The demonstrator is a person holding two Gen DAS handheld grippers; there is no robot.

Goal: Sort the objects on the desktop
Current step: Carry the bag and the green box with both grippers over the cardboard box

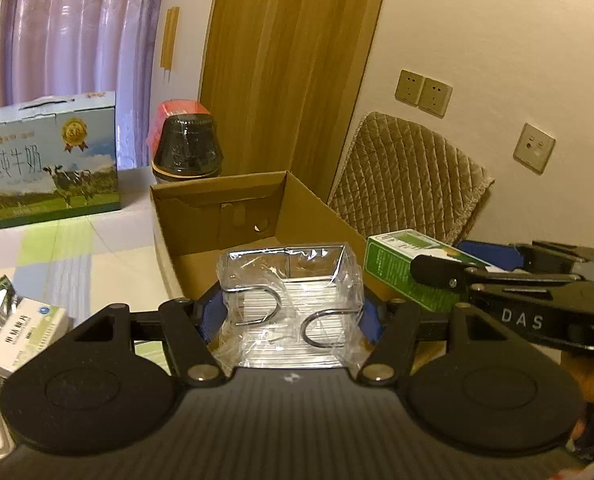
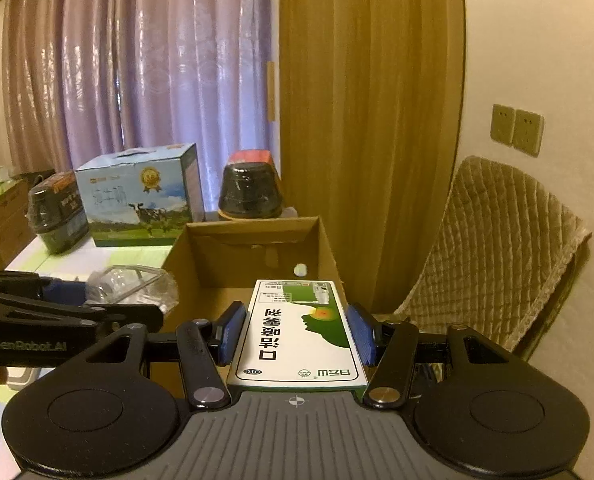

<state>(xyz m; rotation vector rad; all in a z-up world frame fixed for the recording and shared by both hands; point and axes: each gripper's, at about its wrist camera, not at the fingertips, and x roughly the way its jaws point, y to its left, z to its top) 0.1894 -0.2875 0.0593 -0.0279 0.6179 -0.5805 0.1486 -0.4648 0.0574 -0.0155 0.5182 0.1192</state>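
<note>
A clear plastic-wrapped pack of metal hooks [image 1: 291, 300] hangs above the open brown cardboard box [image 1: 321, 208]. Beside it, a green-and-white medicine carton [image 2: 301, 332] lies flat, label up.

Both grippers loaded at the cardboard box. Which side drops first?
Right, probably. The right gripper holds the green-and-white medicine box with its front end already over the cardboard box. The left gripper grips the clear wrapped pack near the box's near-left edge.

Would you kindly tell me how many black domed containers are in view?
2: one black domed container behind the cardboard box, another left of the milk carton. Others may be hidden.
</note>
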